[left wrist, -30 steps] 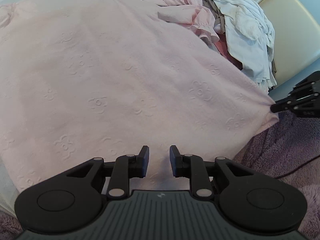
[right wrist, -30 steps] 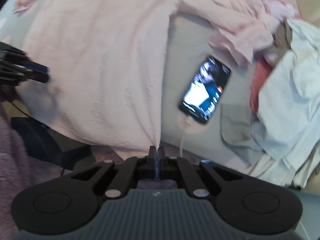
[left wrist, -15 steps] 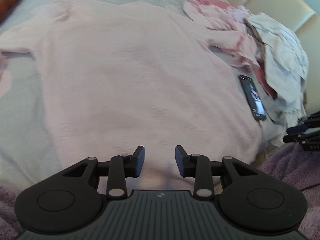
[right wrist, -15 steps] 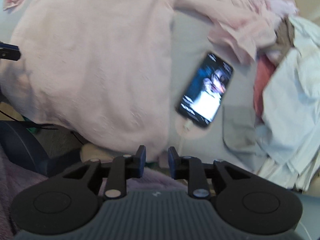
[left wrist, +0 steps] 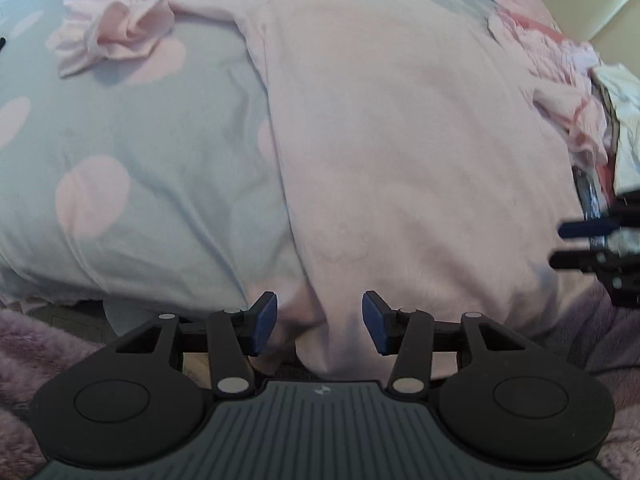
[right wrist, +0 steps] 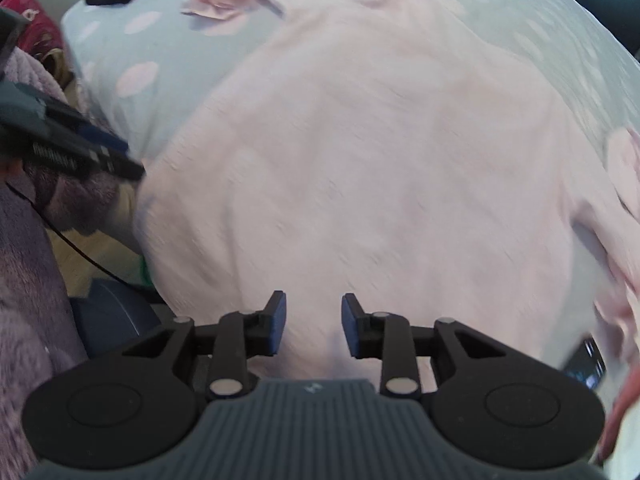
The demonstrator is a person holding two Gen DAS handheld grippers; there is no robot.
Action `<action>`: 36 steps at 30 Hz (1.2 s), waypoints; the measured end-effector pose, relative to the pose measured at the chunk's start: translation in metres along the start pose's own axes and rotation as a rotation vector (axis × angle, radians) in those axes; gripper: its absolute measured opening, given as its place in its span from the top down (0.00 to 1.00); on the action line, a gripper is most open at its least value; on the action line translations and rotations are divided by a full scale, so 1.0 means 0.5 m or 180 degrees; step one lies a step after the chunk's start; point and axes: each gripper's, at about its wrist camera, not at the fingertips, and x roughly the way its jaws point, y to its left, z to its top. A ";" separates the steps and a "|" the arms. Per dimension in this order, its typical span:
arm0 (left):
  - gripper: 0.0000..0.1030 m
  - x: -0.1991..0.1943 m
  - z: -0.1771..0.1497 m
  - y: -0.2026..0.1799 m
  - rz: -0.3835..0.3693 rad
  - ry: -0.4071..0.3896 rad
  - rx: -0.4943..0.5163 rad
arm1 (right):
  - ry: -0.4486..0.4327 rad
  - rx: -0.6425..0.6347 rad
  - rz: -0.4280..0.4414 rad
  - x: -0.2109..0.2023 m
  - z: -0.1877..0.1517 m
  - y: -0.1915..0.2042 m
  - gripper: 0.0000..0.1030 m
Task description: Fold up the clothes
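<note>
Pale pink garment (left wrist: 400, 140) lies spread flat, hem draping over edge.

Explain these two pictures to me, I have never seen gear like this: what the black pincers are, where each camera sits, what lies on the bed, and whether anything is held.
The black pincers are two hand-held grippers; a person carries one in each hand. Each has a wide-angle camera looking forward along its fingers, so each picture shows its own gripper at the bottom. One view belongs to the left gripper, the other to the right gripper. Each also catches the other tool at its edge. Both are open and hold nothing. A large pink garment lies spread on a pale blue bedcover with pink spots, its near edge hanging over the bedside. A crumpled pink piece lies further back. A phone peeks in at the right.
</note>
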 end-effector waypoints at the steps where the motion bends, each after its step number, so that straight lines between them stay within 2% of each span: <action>1: 0.58 0.008 -0.007 -0.007 -0.0033 0.0037 0.0047 | -0.0011 -0.0042 0.0058 0.011 0.007 0.010 0.67; 2: 0.58 0.017 -0.013 -0.013 -0.0070 0.0077 0.0094 | -0.0017 -0.0083 0.0103 0.021 0.012 0.020 0.67; 4: 0.66 0.042 -0.022 -0.027 -0.0075 0.0191 0.0209 | -0.0034 -0.0188 0.0164 0.042 0.017 0.042 0.67; 5: 0.78 0.055 -0.024 -0.032 -0.0041 0.0247 0.0263 | -0.0034 -0.0221 0.0173 0.050 0.017 0.051 0.67; 8: 0.96 0.061 -0.021 -0.035 -0.0111 0.0248 0.0319 | -0.0004 -0.0282 0.0252 0.069 0.014 0.070 0.67; 10: 0.99 0.046 -0.020 -0.043 -0.0228 0.0207 0.0397 | -0.0001 -0.0358 0.0239 0.072 0.009 0.082 0.66; 12: 1.00 0.028 -0.016 -0.056 -0.0348 0.0181 0.0516 | -0.0016 -0.0398 0.0211 0.072 0.002 0.086 0.60; 15: 1.00 -0.010 0.007 -0.078 -0.0566 0.0104 0.0642 | -0.0022 -0.0248 0.0157 0.076 -0.010 0.071 0.59; 20: 1.00 -0.051 0.084 -0.137 -0.0940 -0.0013 0.0766 | -0.0121 0.0297 0.0021 0.061 -0.041 0.007 0.59; 24: 1.00 -0.026 0.149 -0.206 -0.1145 -0.0062 0.0932 | -0.0227 0.0707 -0.0119 0.042 -0.062 -0.043 0.59; 26: 0.99 0.001 0.176 -0.234 -0.1229 -0.0017 0.0909 | -0.0261 0.0842 -0.0231 0.034 -0.070 -0.062 0.59; 28: 0.97 0.020 0.193 -0.252 -0.1237 0.0015 0.0926 | -0.0282 0.0915 -0.0311 0.029 -0.075 -0.072 0.59; 31: 0.89 0.045 0.205 -0.265 -0.1168 0.0058 0.0943 | -0.0308 0.0968 -0.0385 0.024 -0.080 -0.077 0.59; 33: 0.72 0.051 0.209 -0.261 -0.1161 0.0044 0.0873 | -0.0346 0.0954 -0.0433 0.017 -0.082 -0.073 0.59; 35: 0.60 0.050 0.209 -0.256 -0.1206 0.0022 0.0823 | -0.0415 0.0931 -0.0413 0.002 -0.086 -0.071 0.59; 36: 0.60 0.045 0.213 -0.251 -0.1224 -0.0010 0.0798 | -0.0459 0.0919 -0.0379 -0.006 -0.086 -0.069 0.58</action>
